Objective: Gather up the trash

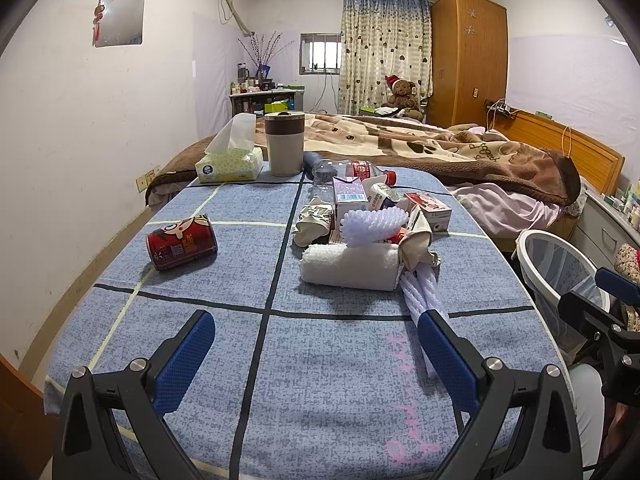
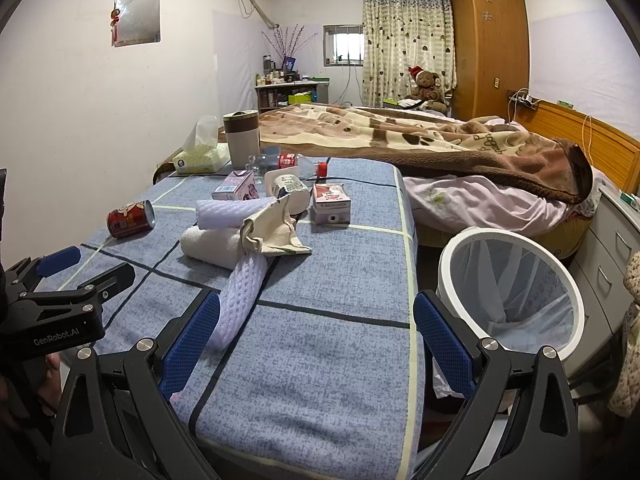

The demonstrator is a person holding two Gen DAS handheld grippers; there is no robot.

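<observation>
A: Trash is lying on the blue checked table (image 1: 320,380), item by item. Red can (image 1: 182,242) is resting on its side, well apart from the rest. White foam roll (image 1: 350,266) is sitting in the middle heap, with a crumpled cloth bag (image 2: 272,228) draped over it and a long foam net sleeve (image 2: 240,300) trailing toward the near edge.

B: And further back?

A: Purple carton (image 2: 236,188), pink carton (image 2: 331,202), a paper cup (image 2: 290,190) on its side and a clear plastic bottle (image 2: 288,162). Tissue box (image 1: 230,162) and a lidded tumbler (image 1: 284,142) are standing at the far edge; probably not trash.

B: Bin?

A: White bin (image 2: 448,264) with a clear liner is standing on the floor just beside the table's right side. No rubbish is showing inside it.

B: Grippers?

A: Left gripper (image 1: 316,354) is hovering with jaws spread wide, holding nothing. Right gripper (image 2: 316,340) is likewise gaping and empty, its left finger just beside the sleeve's end.

B: Progress?

A: Seemingly at the start; every piece is awaiting collection.
</observation>
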